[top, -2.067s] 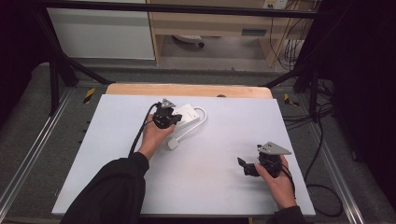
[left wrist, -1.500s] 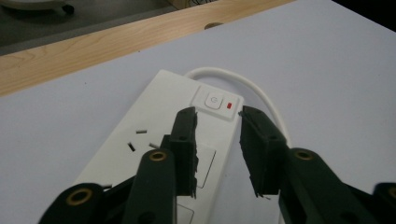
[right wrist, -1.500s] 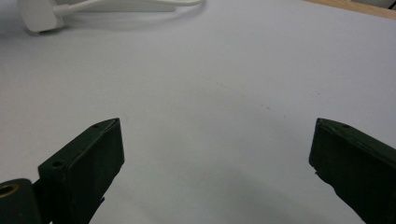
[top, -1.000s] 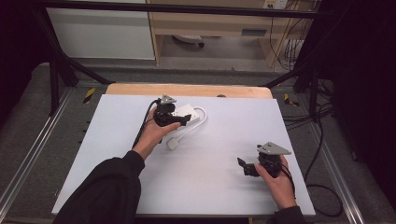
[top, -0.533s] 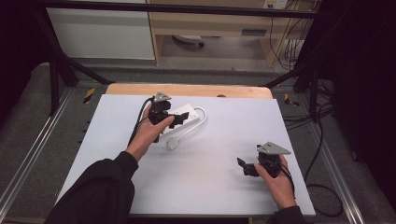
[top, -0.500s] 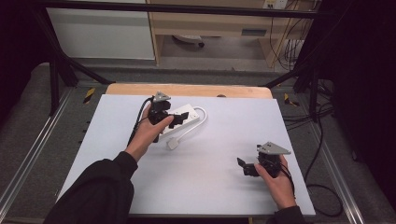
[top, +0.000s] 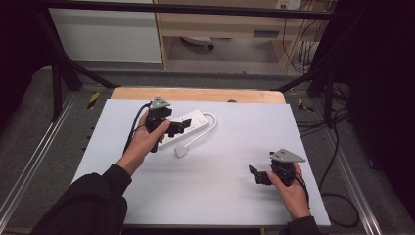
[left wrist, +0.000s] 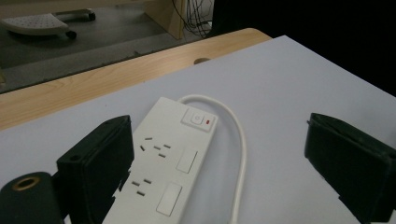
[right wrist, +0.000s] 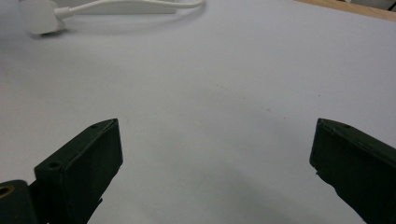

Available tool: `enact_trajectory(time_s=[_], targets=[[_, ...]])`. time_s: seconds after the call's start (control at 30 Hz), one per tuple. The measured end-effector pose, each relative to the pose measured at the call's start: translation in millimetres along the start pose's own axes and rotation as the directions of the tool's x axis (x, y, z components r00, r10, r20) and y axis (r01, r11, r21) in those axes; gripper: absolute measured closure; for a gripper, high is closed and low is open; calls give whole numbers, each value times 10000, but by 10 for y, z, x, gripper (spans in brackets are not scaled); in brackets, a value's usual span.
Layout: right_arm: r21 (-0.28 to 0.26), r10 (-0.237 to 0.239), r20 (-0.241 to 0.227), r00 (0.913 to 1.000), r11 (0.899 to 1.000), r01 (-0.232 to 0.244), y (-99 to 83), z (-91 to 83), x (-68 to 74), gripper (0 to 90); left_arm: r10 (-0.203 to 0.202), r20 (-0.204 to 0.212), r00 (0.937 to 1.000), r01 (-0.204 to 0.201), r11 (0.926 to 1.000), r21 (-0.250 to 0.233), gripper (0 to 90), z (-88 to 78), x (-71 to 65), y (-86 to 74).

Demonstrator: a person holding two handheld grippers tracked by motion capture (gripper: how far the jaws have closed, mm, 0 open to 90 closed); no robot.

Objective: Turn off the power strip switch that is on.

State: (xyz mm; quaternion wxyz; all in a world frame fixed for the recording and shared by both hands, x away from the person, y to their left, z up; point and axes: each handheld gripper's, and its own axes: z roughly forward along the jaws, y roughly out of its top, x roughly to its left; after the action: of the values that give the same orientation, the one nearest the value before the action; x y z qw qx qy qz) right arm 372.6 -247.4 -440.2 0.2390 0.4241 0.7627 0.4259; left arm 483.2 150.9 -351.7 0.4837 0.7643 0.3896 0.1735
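Here the power strip (top: 188, 128) lies at the table's (top: 215, 196) far left, long axis slanting away rightward, directly under the left gripper (top: 177, 127), whose jaws gape wide. The right gripper (top: 255, 175), also wide, hovers well apart.

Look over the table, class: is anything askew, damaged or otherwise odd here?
Nothing looks damaged or spilled. The white power strip lies slanted on the table, its cord looping to a plug that lies loose. The left gripper is open above it.
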Motion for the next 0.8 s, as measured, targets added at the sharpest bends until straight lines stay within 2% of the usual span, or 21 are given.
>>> enact_trajectory(time_s=[0.33,0.8], targets=[[-20,0,-39,10000,10000,0,-1,-2,-5,27,81,-22,10000,-81,9996,-275,80,-276,27,-69],[-17,18,-99,9999,10000,-19,0,-5,-3,26,-108,-199,9997,95,9979,-643,79,-691,59,-169]])
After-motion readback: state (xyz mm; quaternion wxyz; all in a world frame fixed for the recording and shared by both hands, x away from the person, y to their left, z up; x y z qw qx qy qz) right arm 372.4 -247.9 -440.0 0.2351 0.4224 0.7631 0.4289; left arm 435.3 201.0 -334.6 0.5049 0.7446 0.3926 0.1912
